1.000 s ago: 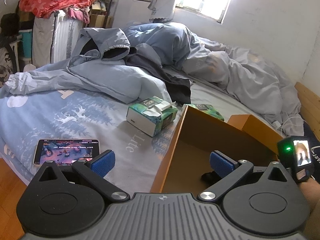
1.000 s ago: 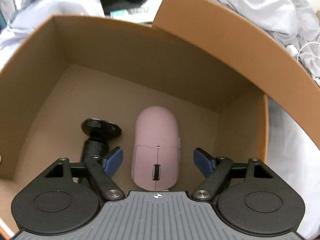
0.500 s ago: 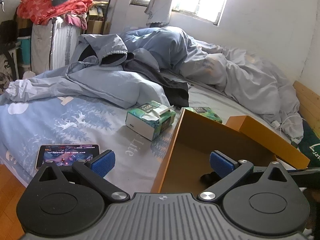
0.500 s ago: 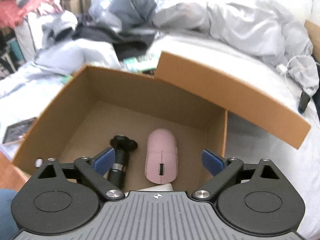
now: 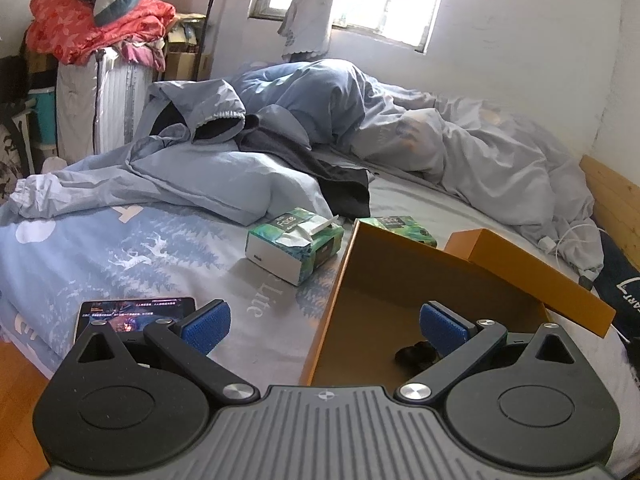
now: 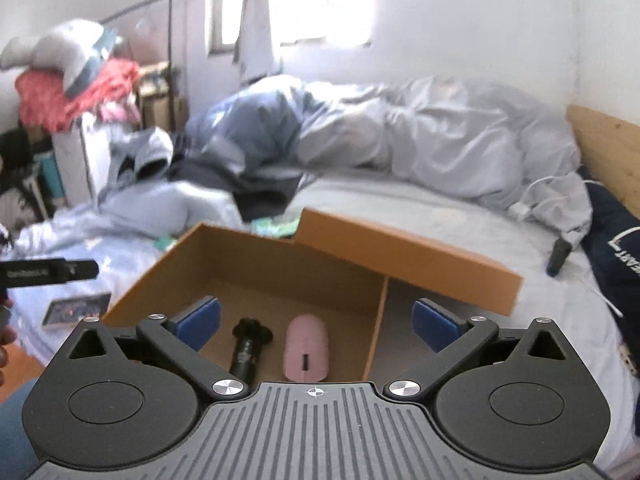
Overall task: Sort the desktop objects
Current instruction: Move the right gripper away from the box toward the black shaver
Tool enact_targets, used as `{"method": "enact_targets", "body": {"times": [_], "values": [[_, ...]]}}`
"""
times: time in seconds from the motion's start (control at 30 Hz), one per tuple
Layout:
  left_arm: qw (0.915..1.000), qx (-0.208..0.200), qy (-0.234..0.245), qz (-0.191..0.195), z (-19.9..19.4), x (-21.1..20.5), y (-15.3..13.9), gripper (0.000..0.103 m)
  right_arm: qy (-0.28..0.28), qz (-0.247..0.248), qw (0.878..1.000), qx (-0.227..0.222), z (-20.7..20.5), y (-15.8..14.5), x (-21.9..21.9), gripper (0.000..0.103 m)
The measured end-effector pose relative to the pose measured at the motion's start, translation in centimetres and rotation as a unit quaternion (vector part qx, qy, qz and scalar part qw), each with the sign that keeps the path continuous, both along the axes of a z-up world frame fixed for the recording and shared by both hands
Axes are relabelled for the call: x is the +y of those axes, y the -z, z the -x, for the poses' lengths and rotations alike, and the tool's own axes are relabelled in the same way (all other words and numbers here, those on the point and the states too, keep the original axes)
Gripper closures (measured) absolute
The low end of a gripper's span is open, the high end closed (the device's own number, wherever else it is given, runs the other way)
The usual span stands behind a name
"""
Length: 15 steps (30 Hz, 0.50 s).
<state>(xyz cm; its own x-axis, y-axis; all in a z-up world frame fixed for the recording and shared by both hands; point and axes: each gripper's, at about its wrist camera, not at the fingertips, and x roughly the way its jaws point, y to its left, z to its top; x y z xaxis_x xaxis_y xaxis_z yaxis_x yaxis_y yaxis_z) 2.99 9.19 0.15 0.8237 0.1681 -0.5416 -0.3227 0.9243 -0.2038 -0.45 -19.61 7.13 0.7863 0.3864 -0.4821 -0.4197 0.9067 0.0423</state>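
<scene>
The right gripper (image 6: 316,322) hangs above an open brown cardboard box (image 6: 256,258) on the bed, fingers (image 6: 434,324) spreading wider with nothing between them. Below them — on the box floor — a pink computer mouse (image 6: 306,348) lies beside a black cylindrical mount (image 6: 248,346) (just left). The left gripper (image 5: 324,326) is open and empty; its left finger (image 5: 206,326) is near a lit smartphone (image 5: 132,312).

An open brown cardboard box (image 6: 256,264) sits low in the centre of the right wrist view, its flap tilted out to the right. Inside lie a pink mouse (image 6: 306,348) and, just left of it, a black cylindrical mount (image 6: 248,346). A lit phone (image 5: 136,312) lies flat at lower left, a green tissue pack (image 5: 296,242) mid-frame.
</scene>
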Motion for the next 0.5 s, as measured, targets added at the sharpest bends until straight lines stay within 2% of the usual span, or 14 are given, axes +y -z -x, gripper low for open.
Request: {"method": "enact_targets", "body": {"times": [0.3,0.5], "values": [[0.9995,0.001,0.024,-0.019,0.0,-1.4,-0.1,0.000,0.040,-0.020,0.999,-0.014,2.8,0.4,-4.4,0.000],[0.9983,0.002,0.045,-0.035,0.1,-2.8,-0.1,0.000,0.058,-0.038,0.997,-0.033,3.7,2.0,-6.7,0.000]]}}
